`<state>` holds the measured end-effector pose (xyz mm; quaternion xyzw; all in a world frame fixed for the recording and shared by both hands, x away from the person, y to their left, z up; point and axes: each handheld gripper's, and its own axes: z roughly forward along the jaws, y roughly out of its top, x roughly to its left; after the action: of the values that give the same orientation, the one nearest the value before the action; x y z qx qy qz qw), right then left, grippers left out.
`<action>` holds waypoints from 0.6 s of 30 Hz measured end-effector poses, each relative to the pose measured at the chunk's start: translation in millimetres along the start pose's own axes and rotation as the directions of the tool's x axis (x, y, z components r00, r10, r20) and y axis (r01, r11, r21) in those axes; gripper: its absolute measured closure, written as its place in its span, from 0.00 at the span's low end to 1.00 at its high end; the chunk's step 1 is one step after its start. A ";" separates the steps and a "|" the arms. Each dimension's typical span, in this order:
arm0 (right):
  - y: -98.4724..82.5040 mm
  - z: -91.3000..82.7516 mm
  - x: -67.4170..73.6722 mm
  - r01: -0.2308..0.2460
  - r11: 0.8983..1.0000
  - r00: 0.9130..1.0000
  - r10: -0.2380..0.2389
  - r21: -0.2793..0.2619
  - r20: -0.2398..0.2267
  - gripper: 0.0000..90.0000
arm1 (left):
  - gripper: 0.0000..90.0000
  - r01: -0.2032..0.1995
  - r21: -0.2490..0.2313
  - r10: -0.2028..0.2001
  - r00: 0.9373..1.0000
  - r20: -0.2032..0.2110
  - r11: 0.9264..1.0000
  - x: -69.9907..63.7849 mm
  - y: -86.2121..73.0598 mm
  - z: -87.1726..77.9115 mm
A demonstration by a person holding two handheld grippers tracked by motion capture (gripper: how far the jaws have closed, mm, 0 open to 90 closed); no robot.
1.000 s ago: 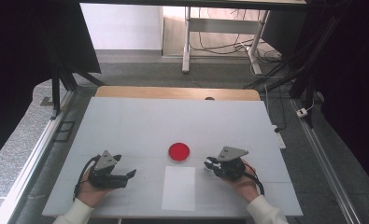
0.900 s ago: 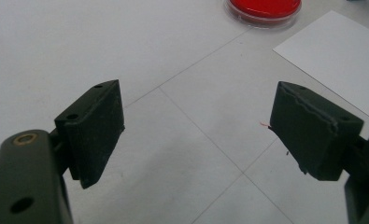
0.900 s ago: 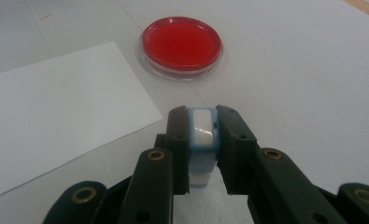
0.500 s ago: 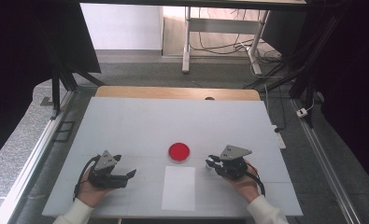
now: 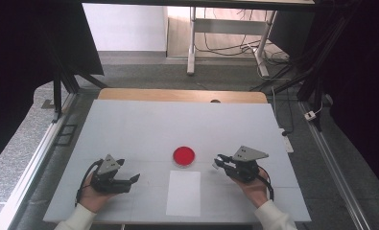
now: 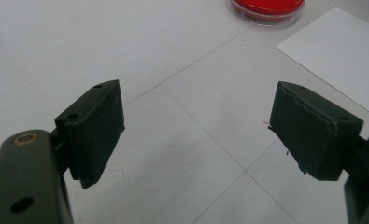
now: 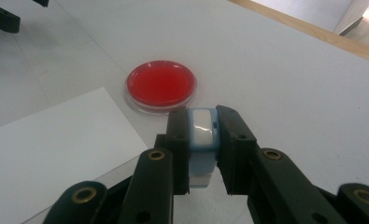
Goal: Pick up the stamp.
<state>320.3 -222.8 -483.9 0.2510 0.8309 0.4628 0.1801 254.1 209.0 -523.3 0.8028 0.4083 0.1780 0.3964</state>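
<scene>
A round clear dish with a red filling [image 5: 183,155] [image 7: 160,85] [image 6: 267,6] lies near the table's middle. Just in front of it lies a white sheet of paper [image 5: 183,193] [image 7: 46,154] [image 6: 341,56]. My right gripper [image 5: 219,162] [image 7: 202,128], right of the dish, is shut on a small light-blue and white object [image 7: 202,140], held just above the table and pointing toward the dish. My left gripper [image 5: 134,178] [image 6: 196,126] rests at the front left, left of the paper, open with nothing between its fingers.
The white table top [image 5: 153,124] has a wooden strip [image 5: 182,95] along its far edge. Metal frame legs and cables stand on the floor beyond. Dark frame rails run along both sides of the table.
</scene>
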 end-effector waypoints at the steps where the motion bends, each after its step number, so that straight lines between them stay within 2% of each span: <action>1: 0.3 -0.6 -0.1 -0.003 1.000 1.000 0.003 -0.003 -0.001 0.83 | 0.20 0.000 0.001 0.000 1.000 -0.002 1.000 0.0 0.0 0.1; 18: 11.2 -10.8 3.0 -0.015 0.997 1.000 0.015 -0.071 -0.002 0.84 | 0.20 -0.003 0.006 0.003 1.000 -0.005 1.000 0.0 -0.2 1.1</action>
<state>314.9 -223.3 -469.0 0.2504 0.8121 0.4934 0.1851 254.7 208.5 -524.2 0.8041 0.4085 0.1795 0.3928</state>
